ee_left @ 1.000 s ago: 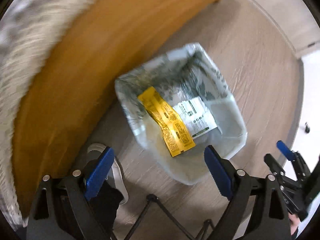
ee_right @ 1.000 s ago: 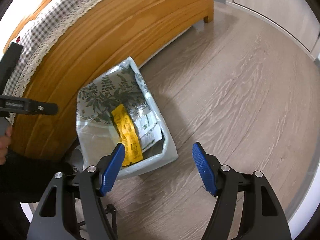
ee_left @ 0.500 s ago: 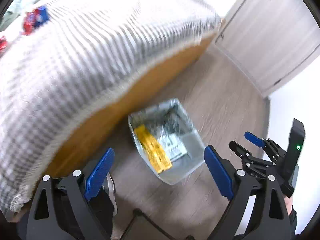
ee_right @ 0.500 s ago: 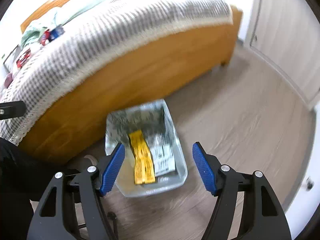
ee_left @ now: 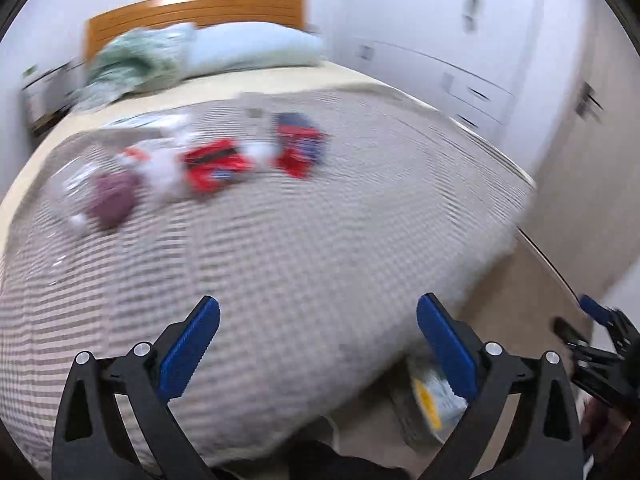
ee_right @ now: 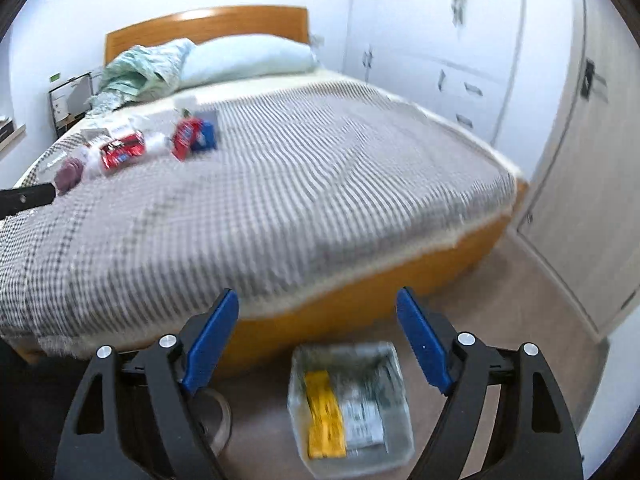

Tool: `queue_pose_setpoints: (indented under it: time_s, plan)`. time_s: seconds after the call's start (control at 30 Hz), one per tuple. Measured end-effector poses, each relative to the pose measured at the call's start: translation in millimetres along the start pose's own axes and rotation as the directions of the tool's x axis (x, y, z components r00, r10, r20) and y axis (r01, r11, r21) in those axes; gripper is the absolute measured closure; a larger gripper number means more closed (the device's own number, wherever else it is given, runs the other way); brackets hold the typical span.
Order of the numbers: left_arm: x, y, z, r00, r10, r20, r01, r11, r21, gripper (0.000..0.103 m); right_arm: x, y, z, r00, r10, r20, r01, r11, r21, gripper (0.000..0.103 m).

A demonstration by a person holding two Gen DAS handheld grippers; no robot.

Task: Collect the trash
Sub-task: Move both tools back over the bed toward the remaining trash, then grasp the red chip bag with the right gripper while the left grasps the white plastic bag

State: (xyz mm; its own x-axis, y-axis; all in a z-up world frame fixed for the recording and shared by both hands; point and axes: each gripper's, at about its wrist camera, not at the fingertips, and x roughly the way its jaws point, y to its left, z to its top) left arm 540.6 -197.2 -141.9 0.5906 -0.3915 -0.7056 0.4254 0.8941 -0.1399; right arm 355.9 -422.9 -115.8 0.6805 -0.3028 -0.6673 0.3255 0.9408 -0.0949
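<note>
No brand or writing can be read: both views are being smeared by motion, and the print on every wrapper is too blurred to make out.

Toward the left edge of the bed, on its grey checked cover, a cluster of trash is being shown. From left to right: a dark purple lump, crumpled white scraps, a red wrapper, and a red and blue packet. They are lying close together, some touching, below a green bundle of cloth and a pale pillow at the headboard end.

On the floor at the bed's foot edge, a clear lined bin is being shown, with a yellow wrapper on the left inside it and a white printed packet beside it on the right.

The left gripper is being held over the cover's near edge, its blue fingers spread wide after just opening further, with nothing between them. The right gripper is being held above the bin and the foot of the bed, its fingers likewise apart after just opening, gripping and touching nothing.
</note>
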Motion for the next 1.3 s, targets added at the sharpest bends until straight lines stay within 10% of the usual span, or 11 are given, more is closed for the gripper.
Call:
queue_pose_setpoints:
  time_s: [0.27, 0.4, 0.9, 1.03, 1.3]
  plan:
    - [13.8, 135.4, -5.1, 0.99, 0.067, 0.124, -0.042, 0.979, -0.198, 0.007, 36.6, 115.3, 47.5, 0.994, 0.102, 0.025, -0.098, 0.986, -0.137, 0.025]
    - [37.2, 183.0, 1.3, 0.997, 0.044, 0.069, -0.02, 0.95, -0.312, 0.007, 55.8, 167.6, 70.6, 0.981, 0.191, 0.029, -0.185, 0.971, -0.155, 0.025]
    - [84.1, 239.0, 31.2, 0.999, 0.029, 0.025, -0.019, 0.941, -0.338, 0.007, 210.1, 358.0, 150.1, 0.996, 0.09, 0.018, -0.07, 0.877, -0.476, 0.027]
    - [94.0, 244.4, 34.1, 1.0, -0.008, 0.002, 0.008, 0.95, -0.311, 0.007, 221.7, 354.1, 154.8, 0.994, 0.107, -0.013, -0.104, 0.913, -0.394, 0.092]
    - [113.9, 218.2, 44.3, 0.999, -0.035, 0.031, 0.042, 0.961, -0.273, 0.008, 135.7, 268.4, 157.8, 0.938, 0.316, 0.142, -0.31, 0.948, -0.064, 0.097]
